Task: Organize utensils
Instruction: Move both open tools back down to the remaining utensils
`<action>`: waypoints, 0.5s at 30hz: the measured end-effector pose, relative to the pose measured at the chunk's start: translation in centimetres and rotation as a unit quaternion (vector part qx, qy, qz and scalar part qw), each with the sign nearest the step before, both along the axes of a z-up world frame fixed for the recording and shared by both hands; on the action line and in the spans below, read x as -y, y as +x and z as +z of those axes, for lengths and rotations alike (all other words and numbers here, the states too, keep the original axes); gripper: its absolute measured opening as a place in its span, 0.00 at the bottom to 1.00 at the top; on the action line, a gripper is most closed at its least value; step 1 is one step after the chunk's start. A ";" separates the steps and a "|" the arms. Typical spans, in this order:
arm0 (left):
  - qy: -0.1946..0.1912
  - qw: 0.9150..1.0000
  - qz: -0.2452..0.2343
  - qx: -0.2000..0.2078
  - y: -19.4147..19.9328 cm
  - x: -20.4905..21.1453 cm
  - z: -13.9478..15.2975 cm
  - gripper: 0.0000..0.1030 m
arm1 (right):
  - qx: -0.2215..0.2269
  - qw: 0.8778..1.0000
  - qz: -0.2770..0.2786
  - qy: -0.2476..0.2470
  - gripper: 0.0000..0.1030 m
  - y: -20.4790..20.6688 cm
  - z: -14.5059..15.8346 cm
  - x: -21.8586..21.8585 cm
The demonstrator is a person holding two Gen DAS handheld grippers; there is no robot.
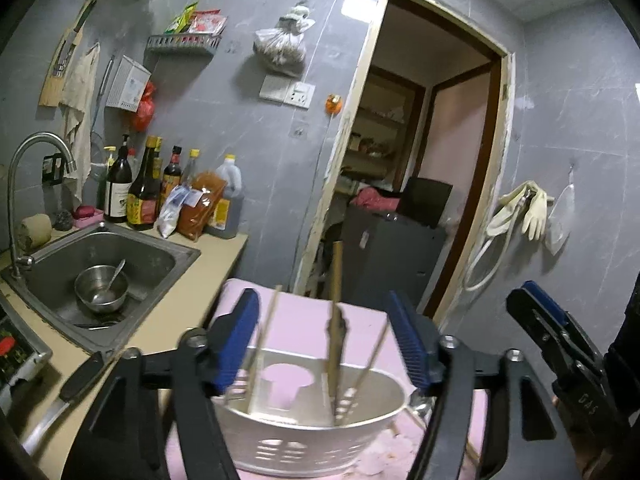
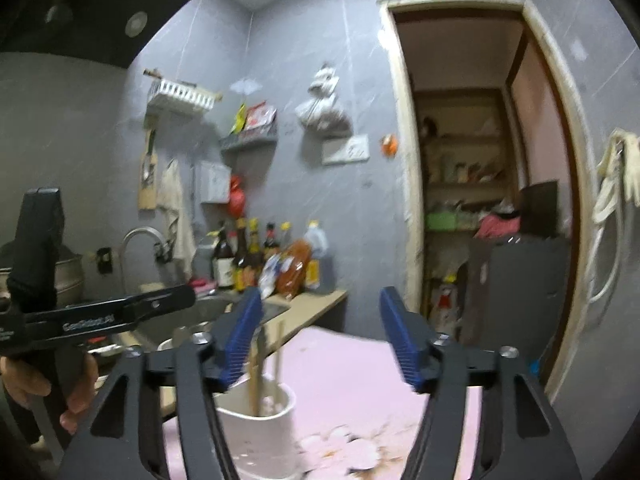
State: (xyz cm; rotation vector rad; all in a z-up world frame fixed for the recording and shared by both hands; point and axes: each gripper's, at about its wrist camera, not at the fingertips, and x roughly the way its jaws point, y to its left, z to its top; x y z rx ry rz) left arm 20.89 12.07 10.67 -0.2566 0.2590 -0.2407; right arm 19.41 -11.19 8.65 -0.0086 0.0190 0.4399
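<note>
A white slotted utensil holder (image 1: 304, 436) stands on a pink cloth (image 1: 304, 320) and holds several wooden chopsticks (image 1: 334, 332) upright. My left gripper (image 1: 326, 344) is open, its blue pads on either side above the holder, touching nothing. The right gripper (image 1: 560, 332) shows at the right edge of the left wrist view. In the right wrist view my right gripper (image 2: 320, 340) is open and empty above the pink cloth (image 2: 352, 368). The holder (image 2: 260, 428) with chopsticks (image 2: 256, 372) sits below its left finger. The left gripper's body (image 2: 100, 316) is at left.
A steel sink (image 1: 100, 276) with a bowl and spoon (image 1: 102, 288) lies to the left, with a tap (image 1: 28, 184). Sauce bottles (image 1: 160, 192) and bags stand against the grey wall. A knife (image 1: 60, 396) lies on the counter. An open doorway (image 1: 420, 180) is ahead.
</note>
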 end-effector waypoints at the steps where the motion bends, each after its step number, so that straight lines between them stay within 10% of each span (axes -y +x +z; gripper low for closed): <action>1: -0.002 1.000 -0.001 0.006 -0.2 0.4 0.2 0.75 | 0.011 1.000 -0.009 0.000 0.74 -0.4 0.2 0.7; 5: -0.008 0.999 -0.001 0.031 -1.2 2.0 0.7 0.96 | 0.033 0.999 -0.038 -0.001 0.92 -1.3 0.7 3.0; 15: 0.009 0.999 -0.021 0.046 -2.2 6.6 0.2 0.98 | 0.041 0.995 -0.091 -0.007 1.00 -2.5 -0.3 8.7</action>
